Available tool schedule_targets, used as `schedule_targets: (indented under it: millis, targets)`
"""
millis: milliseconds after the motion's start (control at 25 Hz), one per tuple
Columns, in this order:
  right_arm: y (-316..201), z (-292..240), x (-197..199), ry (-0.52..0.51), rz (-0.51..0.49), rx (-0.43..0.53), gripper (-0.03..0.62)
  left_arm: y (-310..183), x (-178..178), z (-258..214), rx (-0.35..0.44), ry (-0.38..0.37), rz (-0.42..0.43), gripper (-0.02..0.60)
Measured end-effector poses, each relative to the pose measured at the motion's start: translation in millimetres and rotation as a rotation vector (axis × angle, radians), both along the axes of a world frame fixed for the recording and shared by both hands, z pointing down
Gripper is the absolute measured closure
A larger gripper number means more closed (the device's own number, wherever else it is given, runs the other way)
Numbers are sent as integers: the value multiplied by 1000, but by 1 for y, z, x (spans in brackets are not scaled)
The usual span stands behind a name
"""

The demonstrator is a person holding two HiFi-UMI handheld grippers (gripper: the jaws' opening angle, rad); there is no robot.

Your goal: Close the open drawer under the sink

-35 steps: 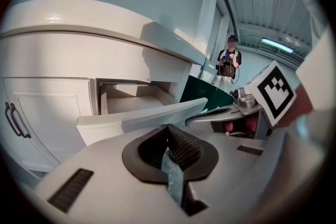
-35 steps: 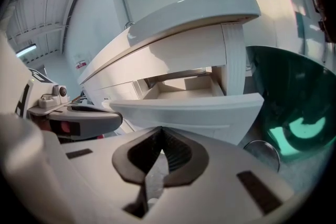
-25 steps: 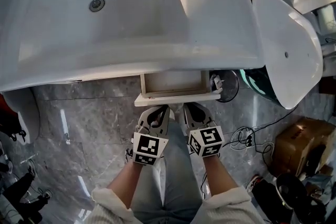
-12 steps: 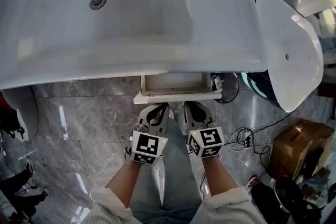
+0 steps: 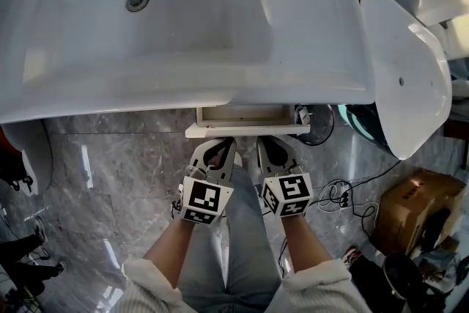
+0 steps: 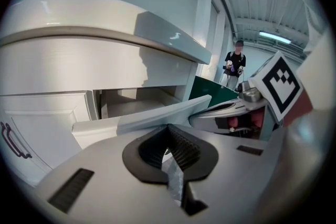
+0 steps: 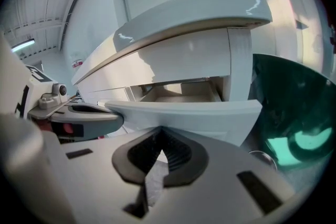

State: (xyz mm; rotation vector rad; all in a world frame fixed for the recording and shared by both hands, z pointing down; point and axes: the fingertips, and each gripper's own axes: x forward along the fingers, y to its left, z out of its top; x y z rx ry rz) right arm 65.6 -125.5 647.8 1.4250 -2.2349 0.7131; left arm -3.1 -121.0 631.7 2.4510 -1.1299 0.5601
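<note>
Grey marble floor [image 5: 110, 157]: polished and veined, it fills the lower half of the head view.
White ceramic sink [image 5: 308, 26]: a wide rectangular basin across the top of the head view, its front edge overhanging the floor.
Round metal drain [image 5: 136, 1]: set in the basin's left part.
Left tongs [image 5: 219, 148]: held low in front of the sink with the tips towards the drawer. In the left gripper view the ribbed black pads are pressed together with nothing between them.
White drawer [image 5: 245, 130]: under the sink, right of its middle, and partly open. A short strip of its pale inside shows between the sink's front edge and the flat front panel, which runs parallel to that edge.
Tongs and drawer: both pairs of tips sit right at the front panel, the left pair near its middle and the right pair towards its right end. Whether they touch it or stop just short I cannot tell.
Right tongs [image 5: 270, 147]: just beside the left tongs and pointing the same way. In the right gripper view its pads are also closed on each other and empty.
Black cables [image 5: 341, 194]: loose on the floor, right of the right tongs.
Dark teal round bin [image 5: 353, 121]: right of the drawer, partly under the sink's corner.
White oval ceramic fixture [image 5: 399, 77]: just right of the sink, over part of the bin.
Brown cardboard box [image 5: 414, 205]: on the floor at the far right, well apart from the drawer.
</note>
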Motion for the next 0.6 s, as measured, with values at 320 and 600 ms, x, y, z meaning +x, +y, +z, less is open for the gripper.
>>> schedule_targets:
  millis: [320, 600]
  targets:
    - [-17, -1, -2, 10, 6, 15, 585, -17, -3, -1, 10, 10, -25, 566]
    - [-30, -3, -2, 17, -1, 32, 585, -30, -3, -3, 33, -9, -13, 566]
